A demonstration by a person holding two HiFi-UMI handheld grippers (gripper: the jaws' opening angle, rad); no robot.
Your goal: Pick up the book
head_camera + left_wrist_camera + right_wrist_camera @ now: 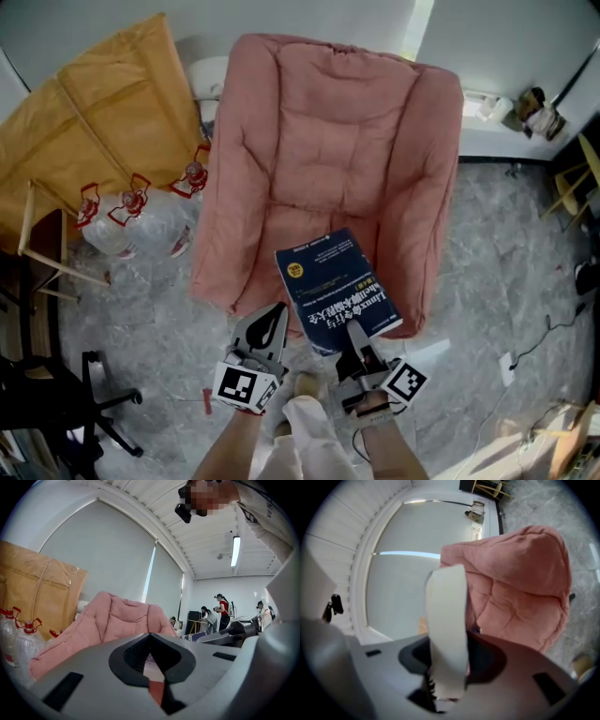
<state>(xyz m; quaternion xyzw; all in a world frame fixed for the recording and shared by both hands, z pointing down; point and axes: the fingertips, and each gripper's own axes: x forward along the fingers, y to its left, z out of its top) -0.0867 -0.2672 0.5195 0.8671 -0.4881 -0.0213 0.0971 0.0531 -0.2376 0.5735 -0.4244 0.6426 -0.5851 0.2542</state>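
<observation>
A blue book [333,286] with white lettering hangs tilted over the front of a pink cushioned armchair [328,141]. My right gripper [351,330] is shut on its near edge. The right gripper view has the book's white page edge [446,611] standing upright between the jaws of that gripper [447,648], and the pink armchair [520,583] lies behind it. My left gripper [274,315] hovers just left of the book, apart from it, with its jaws together and nothing in them. In its own view the left gripper [150,635] points level at the armchair [112,616].
A big brown cardboard box [84,122] leans at the back left, with large water bottles [131,220] in front of it. A wooden stool [37,253] and a black office chair [47,394] stand at the left. People [220,611] stand far across the room.
</observation>
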